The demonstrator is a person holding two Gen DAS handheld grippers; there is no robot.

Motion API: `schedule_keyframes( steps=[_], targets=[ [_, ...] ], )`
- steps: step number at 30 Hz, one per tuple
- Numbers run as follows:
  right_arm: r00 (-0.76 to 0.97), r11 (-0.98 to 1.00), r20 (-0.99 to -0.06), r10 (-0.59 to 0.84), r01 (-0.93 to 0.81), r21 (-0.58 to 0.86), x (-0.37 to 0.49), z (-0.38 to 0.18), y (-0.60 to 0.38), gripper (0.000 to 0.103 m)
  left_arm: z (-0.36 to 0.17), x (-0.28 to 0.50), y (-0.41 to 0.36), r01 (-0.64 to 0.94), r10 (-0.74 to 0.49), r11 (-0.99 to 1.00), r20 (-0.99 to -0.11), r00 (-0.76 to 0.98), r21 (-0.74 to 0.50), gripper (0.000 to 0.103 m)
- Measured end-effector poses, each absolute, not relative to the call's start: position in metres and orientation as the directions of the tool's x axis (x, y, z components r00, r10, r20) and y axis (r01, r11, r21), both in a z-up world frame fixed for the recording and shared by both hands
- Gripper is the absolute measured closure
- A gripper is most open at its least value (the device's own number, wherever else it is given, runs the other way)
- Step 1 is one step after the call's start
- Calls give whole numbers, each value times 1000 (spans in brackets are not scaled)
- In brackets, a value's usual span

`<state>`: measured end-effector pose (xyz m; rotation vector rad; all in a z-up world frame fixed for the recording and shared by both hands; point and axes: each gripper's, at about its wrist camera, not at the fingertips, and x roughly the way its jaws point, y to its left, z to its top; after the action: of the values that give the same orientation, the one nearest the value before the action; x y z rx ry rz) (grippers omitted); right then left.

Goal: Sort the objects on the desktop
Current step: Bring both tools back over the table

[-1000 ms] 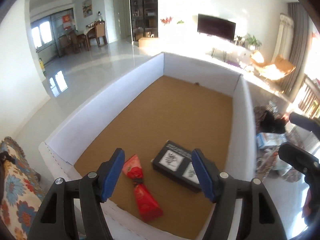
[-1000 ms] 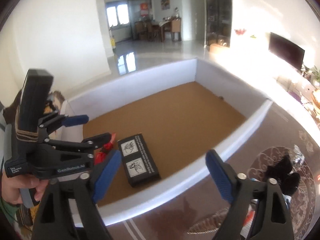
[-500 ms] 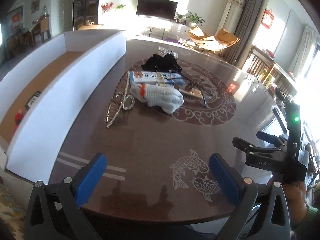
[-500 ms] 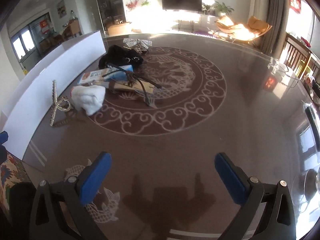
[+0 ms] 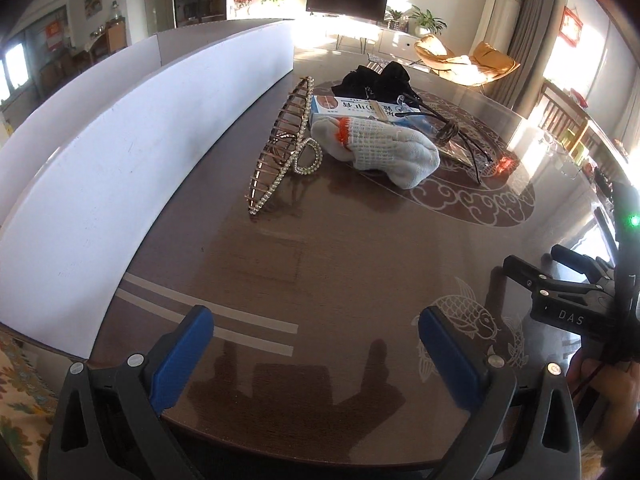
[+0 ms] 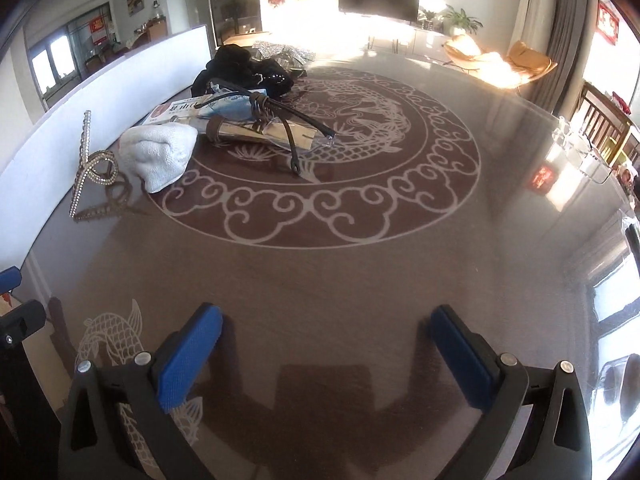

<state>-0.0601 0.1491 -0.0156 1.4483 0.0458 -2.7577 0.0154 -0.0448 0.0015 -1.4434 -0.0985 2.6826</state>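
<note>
A pile of objects lies on the dark table (image 5: 340, 264): a rhinestone hair clip (image 5: 284, 148) (image 6: 86, 164), a white knitted glove (image 5: 376, 146) (image 6: 158, 152), a flat printed box (image 5: 360, 108) (image 6: 188, 110), glasses (image 5: 444, 128) (image 6: 280, 114) and a black cloth (image 5: 376, 78) (image 6: 240, 70). My left gripper (image 5: 316, 344) is open and empty, near the table's front edge, well short of the clip. My right gripper (image 6: 326, 340) is open and empty over bare table. It also shows at the right of the left wrist view (image 5: 560, 280).
A white-walled box (image 5: 120, 128) (image 6: 100, 92) runs along the table's left side; its inside is hidden. The table top has a dragon medallion (image 6: 360, 148) and fish prints (image 5: 468, 316). A patterned cloth (image 5: 16, 392) lies below the front left corner.
Both grippers swung right, away from the box with the black case and red item, onto the table. The left one has since moved closer to the pile. Both stayed open.
</note>
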Motion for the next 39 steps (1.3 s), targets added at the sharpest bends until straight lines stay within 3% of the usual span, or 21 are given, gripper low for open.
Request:
schedule_keyframes(
  steps=[16,39],
  targets=[
    [-571,-999,-821,-10,34,-12,-61,-16,149,0,22,34,-52,-35,162,-982,-736,-658,-185,0],
    [-572,-999,-820,-10,33,-11,-62,-16,148,0,2,26,-24,0,40,-999,-744,-667,-53,0]
  ],
)
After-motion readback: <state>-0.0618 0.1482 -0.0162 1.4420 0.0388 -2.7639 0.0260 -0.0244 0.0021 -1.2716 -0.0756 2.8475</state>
